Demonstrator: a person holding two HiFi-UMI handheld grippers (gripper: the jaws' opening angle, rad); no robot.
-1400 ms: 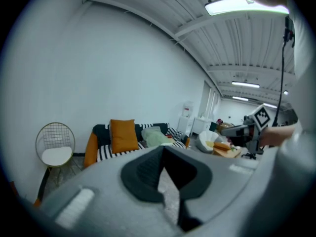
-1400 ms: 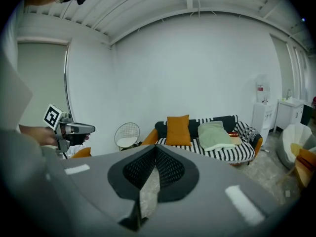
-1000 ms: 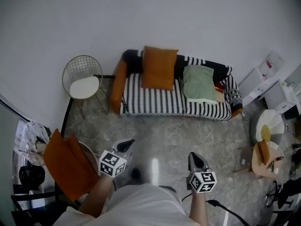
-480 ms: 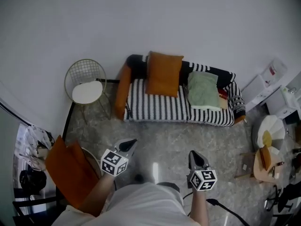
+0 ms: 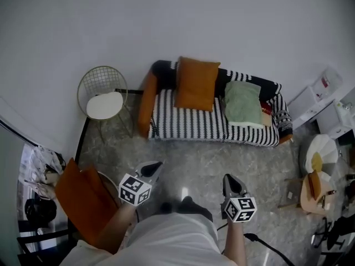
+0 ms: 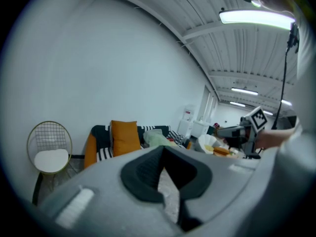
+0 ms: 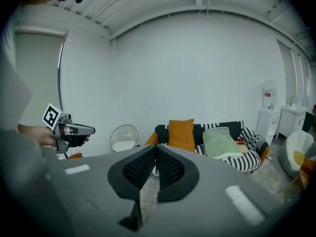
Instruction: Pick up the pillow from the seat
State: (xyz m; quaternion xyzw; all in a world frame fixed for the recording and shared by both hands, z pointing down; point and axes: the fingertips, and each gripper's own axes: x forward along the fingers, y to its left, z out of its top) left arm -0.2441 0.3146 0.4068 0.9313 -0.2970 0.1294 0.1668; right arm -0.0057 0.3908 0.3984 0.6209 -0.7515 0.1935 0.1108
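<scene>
An orange pillow (image 5: pixel 196 83) leans upright against the back of a black-and-white striped sofa (image 5: pixel 211 125), seen also as the orange pillow (image 6: pixel 124 137) and the orange pillow (image 7: pixel 181 134) in the gripper views. A pale green pillow (image 5: pixel 243 102) lies on the sofa's right half. Both grippers hang over the stone floor well short of the sofa. My left gripper (image 5: pixel 153 167) is shut and holds nothing. My right gripper (image 5: pixel 229 180) is shut and empty too.
A round wire chair (image 5: pixel 103 96) with a white seat stands left of the sofa. An orange chair (image 5: pixel 83 195) sits at my near left. White cabinets (image 5: pixel 319 96) and a small table with clutter (image 5: pixel 313 184) stand at the right. Grey marbled floor (image 5: pixel 194 159) lies between me and the sofa.
The sofa and chairs have shifted a little in the head view as I walk. Both grippers stay shut and keep their places in front of me.
</scene>
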